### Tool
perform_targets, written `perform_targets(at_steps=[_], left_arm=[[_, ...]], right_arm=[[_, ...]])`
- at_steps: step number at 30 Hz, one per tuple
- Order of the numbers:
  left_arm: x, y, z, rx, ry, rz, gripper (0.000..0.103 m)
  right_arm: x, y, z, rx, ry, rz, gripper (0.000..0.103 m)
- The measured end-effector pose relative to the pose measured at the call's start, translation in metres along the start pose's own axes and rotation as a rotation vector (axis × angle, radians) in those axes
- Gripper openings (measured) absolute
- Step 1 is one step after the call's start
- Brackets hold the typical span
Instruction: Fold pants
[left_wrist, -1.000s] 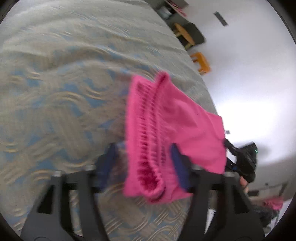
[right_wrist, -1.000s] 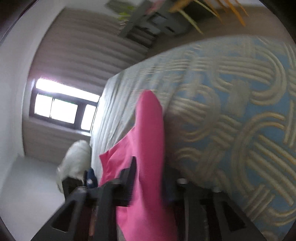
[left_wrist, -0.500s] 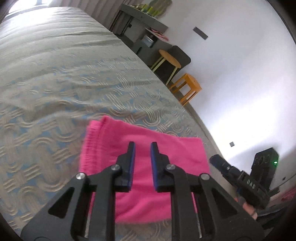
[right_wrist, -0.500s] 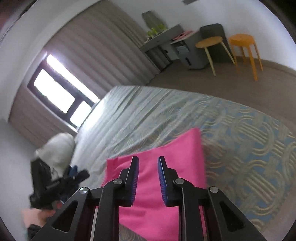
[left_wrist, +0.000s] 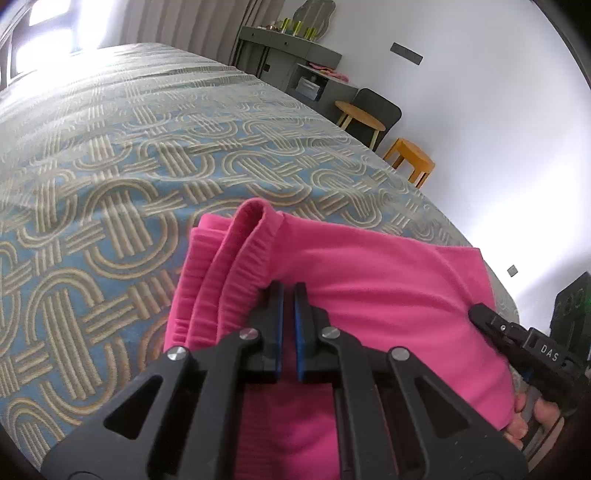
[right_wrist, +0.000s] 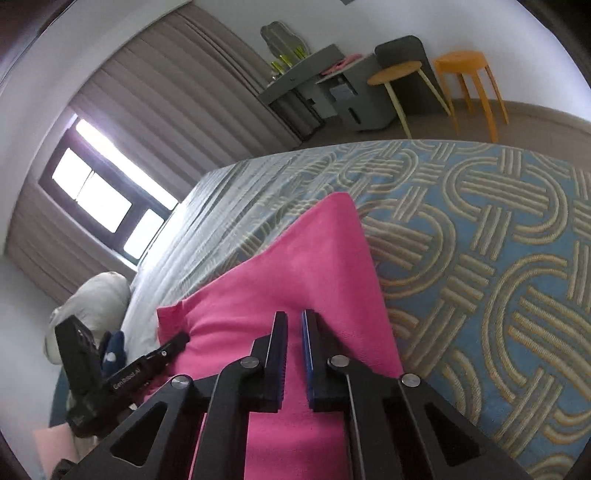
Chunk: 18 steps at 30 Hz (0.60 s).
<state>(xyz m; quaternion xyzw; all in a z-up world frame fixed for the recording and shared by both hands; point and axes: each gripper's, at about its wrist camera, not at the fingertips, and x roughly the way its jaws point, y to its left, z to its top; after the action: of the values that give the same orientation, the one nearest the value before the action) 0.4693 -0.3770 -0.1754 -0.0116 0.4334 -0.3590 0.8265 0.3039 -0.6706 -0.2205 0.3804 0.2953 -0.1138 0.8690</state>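
In the left wrist view, my left gripper (left_wrist: 288, 291) is at the lower centre of the frame, and its two blue pads are almost together with nothing between them. It hovers above the pink pants (left_wrist: 369, 291), which lie folded into a compact bundle on the patterned bedspread (left_wrist: 110, 192). The ribbed waistband (left_wrist: 221, 280) is at the left edge of the bundle and is doubled over; one loop of it stands up a little at the top. At the right edge of this frame I see my right gripper (left_wrist: 480, 314) with its tip close to the right end of the pants; whether it touches, I cannot tell.

In the right wrist view, my right gripper (right_wrist: 294, 319) is at the lower centre, its fingers also brought together and empty, over the smooth pink cloth. The left gripper appears at the lower left beside the corner of the pants.

I judge that the fold is laid down and both tools have let go, so the task is near its end. The next move, I think, calls for pressing the raised waistband loop flat, gently, without dragging the layers apart.
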Motion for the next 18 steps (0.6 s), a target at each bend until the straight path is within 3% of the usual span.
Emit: perform_targets(at_steps=[3,4,6,7,8,10,11,14,18], left_arm=[[-0.004,-0.021,-0.001,0.113,-0.004,0.119,0.011],[-0.008,-0.029,-0.002,0.153,-0.002,0.16,0.019],[-0.029,-0.041,-0.009,0.198,0.005,0.181,0.039],[-0.039,-0.042,-0.012,0.197,-0.001,0.179,0.059],[-0.062,-0.042,-0.016,0.189,-0.039,0.183,0.069],[-0.101,-0.038,-0.023,0.175,-0.119,0.169,0.072],[-0.119,-0.035,-0.025,0.168,-0.141,0.166,0.075],[-0.185,-0.012,-0.034,0.121,-0.217,0.181,0.078],[-0.253,0.023,-0.05,0.081,-0.287,0.246,0.081]], right_arm=[[-0.002,0.004,0.001,-0.008,-0.001,-0.012,0.005],[-0.002,0.005,0.002,-0.004,0.001,-0.01,0.006],[-0.007,0.012,0.003,-0.013,0.015,-0.006,0.01],[-0.008,0.016,0.006,-0.024,0.026,-0.015,0.014],[-0.012,0.02,0.006,-0.036,0.038,-0.025,0.018],[-0.026,0.035,-0.001,-0.038,0.051,-0.018,0.055],[-0.035,0.041,-0.007,-0.034,0.045,-0.008,0.063],[-0.064,0.069,-0.03,-0.069,0.011,0.035,0.067],[-0.08,0.123,-0.061,-0.115,0.065,0.141,0.076]])
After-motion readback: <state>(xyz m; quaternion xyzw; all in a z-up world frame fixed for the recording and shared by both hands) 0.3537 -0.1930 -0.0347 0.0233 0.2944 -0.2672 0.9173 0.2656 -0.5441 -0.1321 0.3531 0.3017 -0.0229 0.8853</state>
